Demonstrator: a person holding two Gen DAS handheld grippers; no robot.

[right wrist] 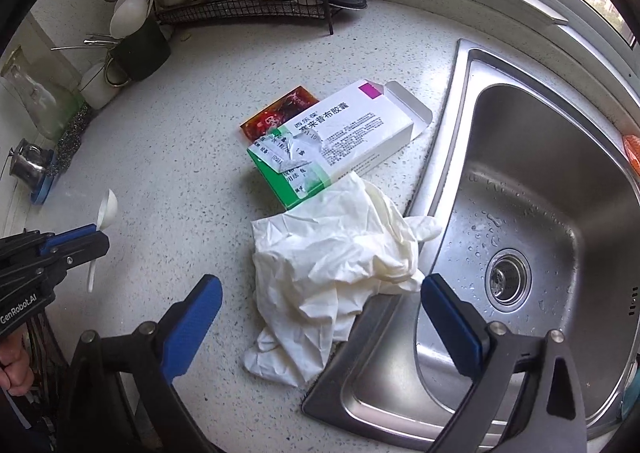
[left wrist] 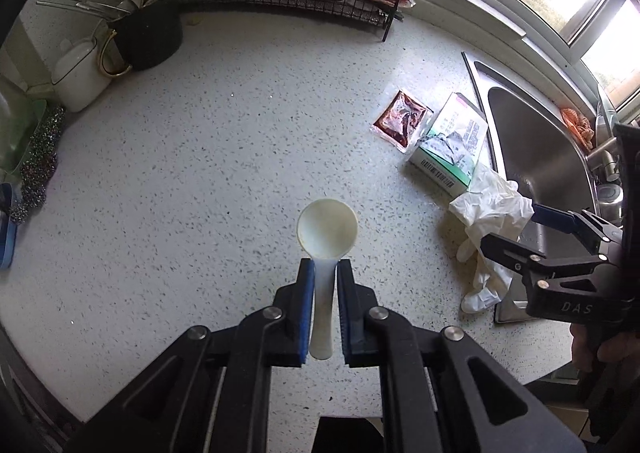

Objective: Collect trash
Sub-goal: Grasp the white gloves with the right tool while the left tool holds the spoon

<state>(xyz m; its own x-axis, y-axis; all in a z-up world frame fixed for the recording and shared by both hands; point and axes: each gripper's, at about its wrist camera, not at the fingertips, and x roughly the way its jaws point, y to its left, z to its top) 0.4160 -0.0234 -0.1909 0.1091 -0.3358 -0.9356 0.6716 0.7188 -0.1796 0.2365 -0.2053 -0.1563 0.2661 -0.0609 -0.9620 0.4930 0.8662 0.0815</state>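
Left hand-held gripper (left wrist: 323, 295) is clamped on the spoon (left wrist: 326, 237), pads pinching the handle, bowl sticking out ahead of the tips, clear of the tabletop (left wrist: 180, 173). Good hold, handle running straight between the pads; no need to squeeze harder.

Over to the right hand-held gripper (right wrist: 320, 317): jaws spread wide, nothing between the pads yet, pointing down with the glove (right wrist: 332, 261) just ahead of its tips. The glove lies crumpled, partly draped over the sink (right wrist: 520, 181) rim, touching the box (right wrist: 340, 137) beyond it; a sauce packet (right wrist: 280, 113) sits beyond the box.

To my eye, the glove is the next pick. Best to come straight down on the thick bunched middle, not the loose fingers, and keep the right-hand pad off the steel rim so it doesn't skid. Close fully; thin latex slips out of a half grip.
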